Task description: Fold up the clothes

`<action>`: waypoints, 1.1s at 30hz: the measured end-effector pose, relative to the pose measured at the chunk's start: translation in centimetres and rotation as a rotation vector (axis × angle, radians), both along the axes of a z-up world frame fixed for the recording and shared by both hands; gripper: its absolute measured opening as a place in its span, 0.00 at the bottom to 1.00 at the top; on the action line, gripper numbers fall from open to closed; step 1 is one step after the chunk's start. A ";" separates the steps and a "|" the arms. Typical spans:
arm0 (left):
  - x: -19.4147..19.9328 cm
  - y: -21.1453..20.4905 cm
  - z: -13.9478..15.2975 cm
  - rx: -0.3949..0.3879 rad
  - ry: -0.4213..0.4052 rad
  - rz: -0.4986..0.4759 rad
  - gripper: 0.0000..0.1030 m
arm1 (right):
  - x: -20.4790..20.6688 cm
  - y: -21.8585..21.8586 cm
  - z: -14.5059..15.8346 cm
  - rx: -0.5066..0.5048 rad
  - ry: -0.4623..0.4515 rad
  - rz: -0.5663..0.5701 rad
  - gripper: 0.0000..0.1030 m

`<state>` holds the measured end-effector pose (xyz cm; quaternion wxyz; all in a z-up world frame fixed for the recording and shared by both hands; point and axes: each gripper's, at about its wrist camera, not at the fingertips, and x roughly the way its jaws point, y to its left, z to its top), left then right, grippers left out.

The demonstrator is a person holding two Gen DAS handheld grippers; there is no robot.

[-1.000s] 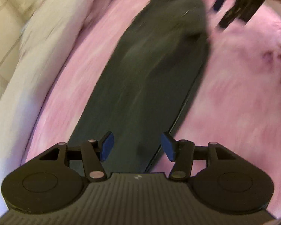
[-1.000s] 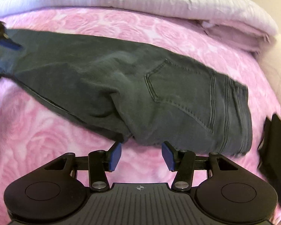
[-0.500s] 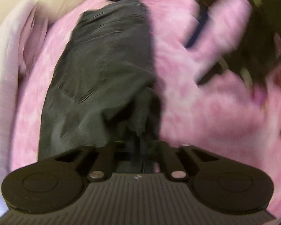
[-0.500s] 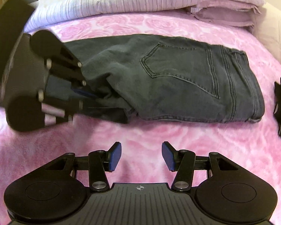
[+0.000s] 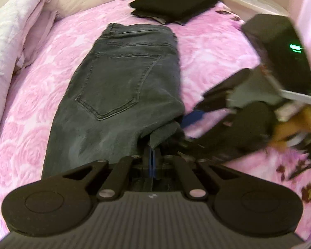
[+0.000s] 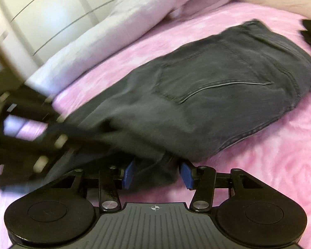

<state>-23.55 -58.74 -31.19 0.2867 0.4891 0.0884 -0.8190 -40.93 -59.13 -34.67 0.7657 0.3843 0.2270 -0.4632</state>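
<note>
Dark grey jeans (image 5: 122,78) lie on the pink bedspread (image 5: 213,47), back pocket up and waistband at the far end. My left gripper (image 5: 152,155) is shut on the leg end of the jeans and holds it over the seat. In the right wrist view the same jeans (image 6: 217,95) show a bunched fold edge sitting between the pads of my right gripper (image 6: 158,174). Its jaws are closing and the pads stand apart from the cloth. The right gripper (image 5: 197,112) appears blurred just right of the fold, and the left gripper (image 6: 41,128) is a blur at the left.
A folded black garment (image 5: 176,4) lies beyond the waistband at the far edge of the bed. A pale folded quilt and pillows (image 5: 14,41) run along the left side. White drawers (image 6: 41,20) stand behind the bed. Open bedspread lies to the right of the jeans.
The left gripper shut on the jeans' leg end and carried it up toward the seat. The right gripper rolled, dropped to the fold edge, and its jaws narrowed around the cloth.
</note>
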 end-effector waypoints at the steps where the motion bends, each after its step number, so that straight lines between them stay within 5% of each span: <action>1: 0.0 0.1 -0.1 -0.009 -0.009 -0.020 0.00 | -0.1 -0.1 -0.1 -0.009 -0.010 -0.051 0.31; 2: -0.1 0.3 -0.2 -0.009 -0.012 -0.041 0.00 | -0.2 0.0 0.0 -0.018 -0.010 -0.092 0.18; 4: -0.1 0.6 -0.4 -0.006 -0.016 -0.081 0.00 | -0.9 0.8 0.5 -0.024 -0.021 -0.145 0.11; 10: 0.0 2.0 -1.1 0.030 -0.072 -0.245 0.07 | -2.1 5.5 1.6 0.070 -0.089 -0.291 0.00; 14: 0.5 2.3 -0.1 0.042 -0.048 -0.270 0.12 | -3.0 5.7 1.3 0.090 -0.121 -0.284 0.00; 19: -2.9 4.0 -1.0 -0.089 -0.090 -0.324 0.27 | -4.9 5.9 2.4 0.055 -0.094 -0.231 0.00; 22: -5.5 5.3 -3.2 -0.161 -0.166 -0.340 0.27 | -7.2 5.4 2.5 0.083 -0.092 -0.247 0.10; 26: -8.1 6.3 -5.4 -0.209 -0.237 -0.248 0.36 | -10.0 3.5 2.1 0.120 -0.161 -0.301 0.41; 28: -8.6 6.3 -5.5 -0.190 -0.209 -0.159 0.50 | -10.5 2.2 1.8 0.125 -0.177 -0.296 0.43; 33: -9.7 5.8 -6.2 -0.190 -0.204 0.010 0.52 | -11.9 -0.3 1.3 0.140 -0.214 -0.273 0.44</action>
